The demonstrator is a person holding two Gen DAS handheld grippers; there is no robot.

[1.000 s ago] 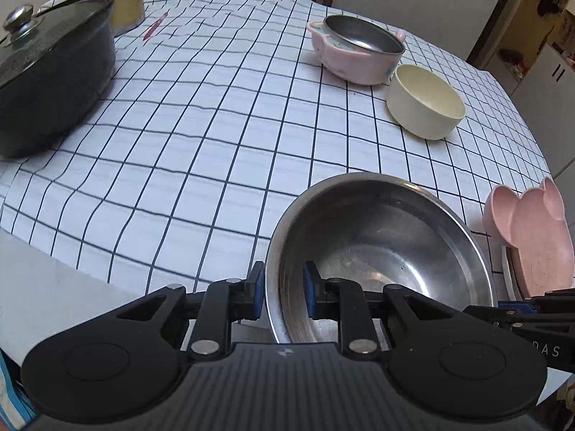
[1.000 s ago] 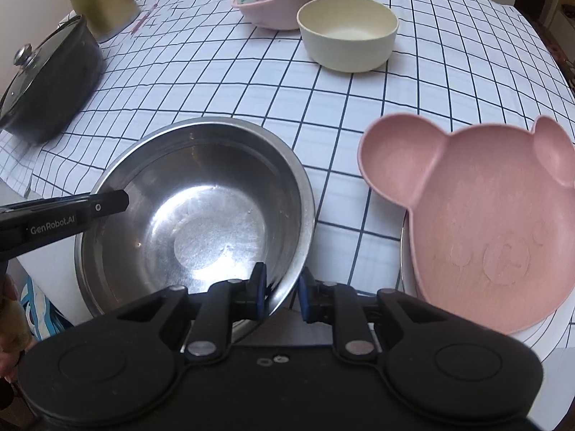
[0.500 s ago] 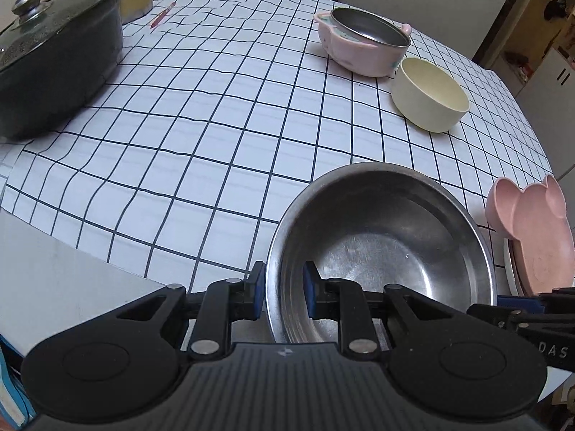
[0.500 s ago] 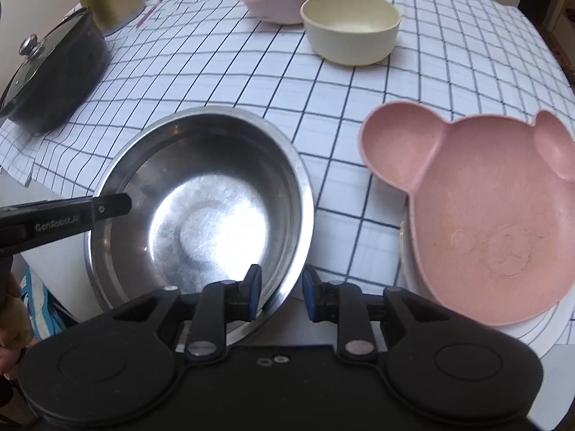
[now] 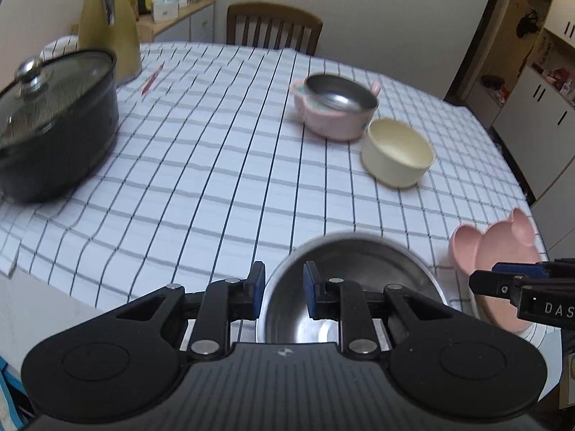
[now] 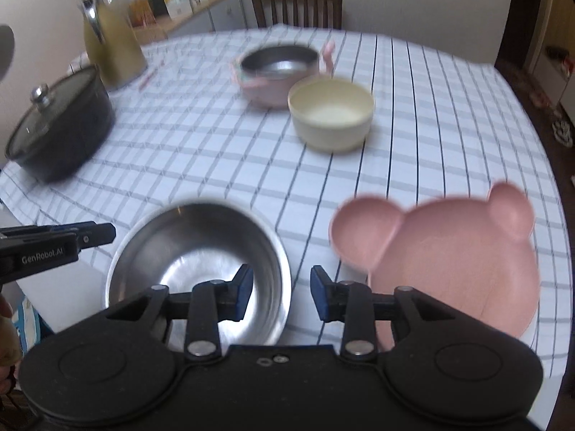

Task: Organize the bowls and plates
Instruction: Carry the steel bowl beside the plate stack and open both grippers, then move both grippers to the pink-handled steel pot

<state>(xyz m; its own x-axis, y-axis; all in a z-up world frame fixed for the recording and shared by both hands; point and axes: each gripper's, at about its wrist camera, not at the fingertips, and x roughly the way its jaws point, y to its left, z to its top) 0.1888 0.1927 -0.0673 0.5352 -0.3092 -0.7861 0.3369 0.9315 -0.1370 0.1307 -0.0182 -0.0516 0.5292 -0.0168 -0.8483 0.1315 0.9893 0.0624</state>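
Steel bowl [image 6: 194, 251] beside pink bear plate [image 6: 449, 258], left hand-held gripper [image 5: 284, 287] narrowly parted, empty, right hand-held gripper [image 6: 282, 292] just opened, empty.

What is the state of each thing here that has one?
Black pot: lid on.
Steel bowl: upright, empty.
Cream bowl: upright, empty.
Pink bowl: steel insert inside.
Pink bear plate: face up, empty.
Left gripper: open narrowly, holding nothing.
Right gripper: open, jaws just widened, holding nothing.

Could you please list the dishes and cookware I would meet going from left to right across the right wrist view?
Black lidded pot → large steel bowl → cream bowl → pink bear-shaped plate. The steel-lined pink bowl behind overlaps, so it is omitted.
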